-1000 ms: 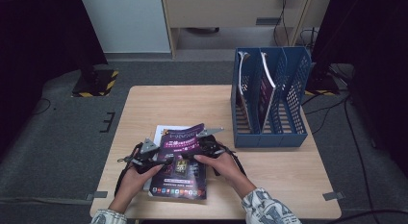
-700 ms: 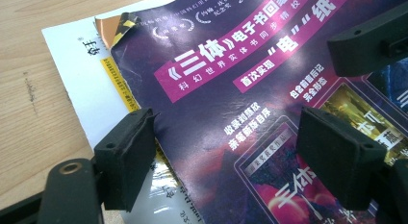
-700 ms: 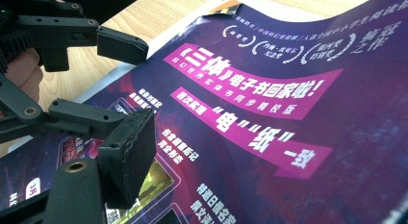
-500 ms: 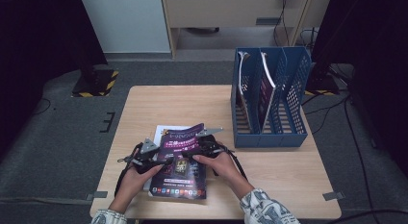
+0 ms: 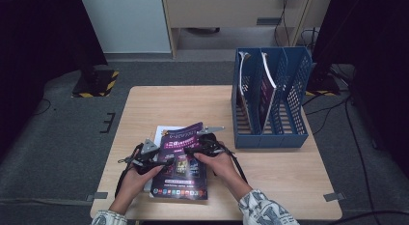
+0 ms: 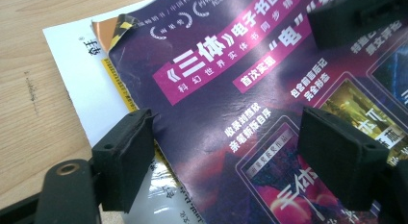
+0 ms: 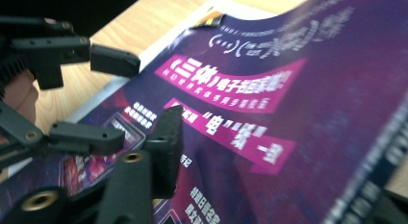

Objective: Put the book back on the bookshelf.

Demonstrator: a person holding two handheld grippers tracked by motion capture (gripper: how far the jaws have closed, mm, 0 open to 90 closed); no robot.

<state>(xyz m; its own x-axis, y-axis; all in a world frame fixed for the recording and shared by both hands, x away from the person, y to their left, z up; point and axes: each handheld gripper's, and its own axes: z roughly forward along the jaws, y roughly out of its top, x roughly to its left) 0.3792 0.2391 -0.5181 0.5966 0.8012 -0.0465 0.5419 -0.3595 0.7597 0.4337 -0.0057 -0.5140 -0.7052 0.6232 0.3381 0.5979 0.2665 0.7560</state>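
Purple magazine (image 5: 182, 160) lay on top of white sheets (image 5: 161, 138) at near edge of desk (image 5: 159, 102), between both hands. Left gripper (image 5: 166, 161) sat at magazine's left edge; in left gripper view, jaws stood apart, one pad (image 6: 122, 164) at the edge and one pad over the cover, cover (image 6: 216, 113) between them, not pinched. Right gripper (image 5: 193, 148) sat at magazine's right side, jaws just been closing, right edge of cover (image 7: 298, 108) lifted and curved up between them; whether pads pressed on it: cannot tell. Blue file rack (image 5: 270, 102) stood at desk's far right, well apart, with magazines upright inside.
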